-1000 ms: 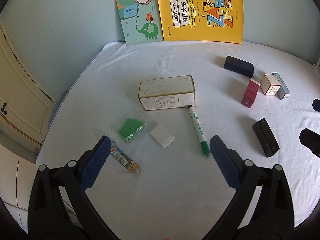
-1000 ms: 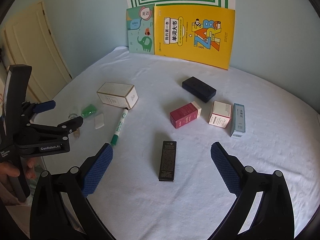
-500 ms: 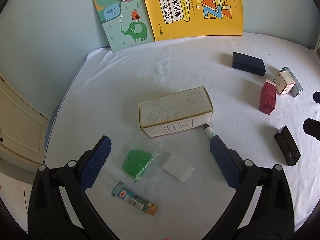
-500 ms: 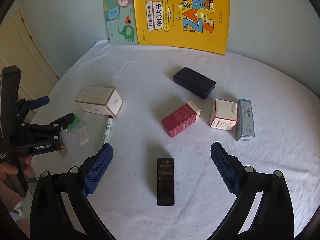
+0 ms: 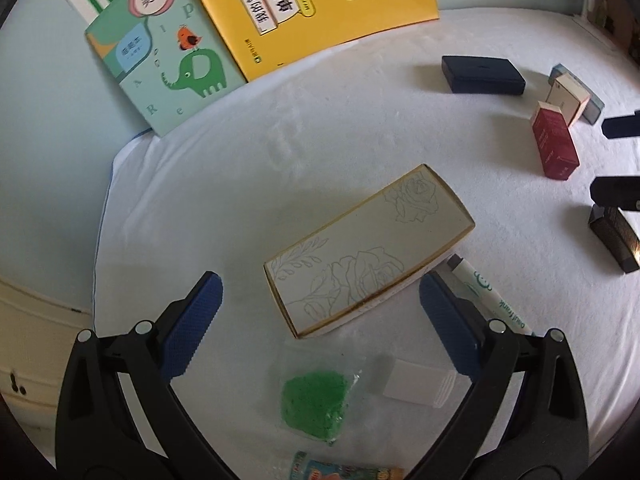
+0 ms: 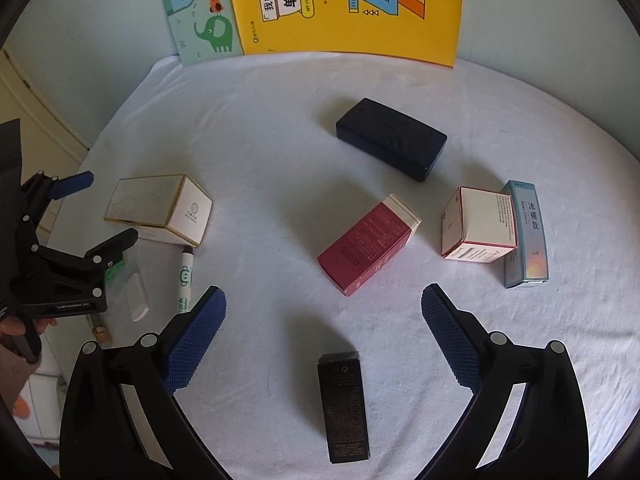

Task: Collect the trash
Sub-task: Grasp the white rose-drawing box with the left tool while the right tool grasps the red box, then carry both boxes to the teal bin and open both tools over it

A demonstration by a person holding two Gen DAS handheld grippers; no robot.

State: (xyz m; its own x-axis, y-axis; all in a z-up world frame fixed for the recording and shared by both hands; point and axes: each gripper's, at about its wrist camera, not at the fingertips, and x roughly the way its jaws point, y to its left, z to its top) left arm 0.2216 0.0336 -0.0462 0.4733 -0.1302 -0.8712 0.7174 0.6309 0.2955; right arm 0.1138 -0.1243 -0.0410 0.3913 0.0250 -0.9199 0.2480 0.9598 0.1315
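Note:
My left gripper (image 5: 320, 308) is open and empty, low over the white table, with the cream rose-print box (image 5: 368, 260) between its fingers. Just below it lie a green crumpled bag (image 5: 314, 404), a white flat packet (image 5: 412, 384) and a printed wrapper (image 5: 344, 472). A green marker (image 5: 488, 300) lies by the right finger. My right gripper (image 6: 322, 316) is open and empty above a black slim box (image 6: 344, 404), with a dark red box (image 6: 368, 244) ahead. The left gripper also shows in the right wrist view (image 6: 72, 216).
A navy case (image 6: 392, 144), a white-and-red box (image 6: 480, 224) and a pale blue box (image 6: 526, 232) lie on the right half. A yellow book (image 6: 348, 4) and a green book (image 6: 200, 12) lean on the wall. The table edge (image 5: 104, 208) runs at the left.
My left gripper has moved forward and down towards the cream box and the small trash. My right gripper has moved forward over the black slim box. Both stay open.

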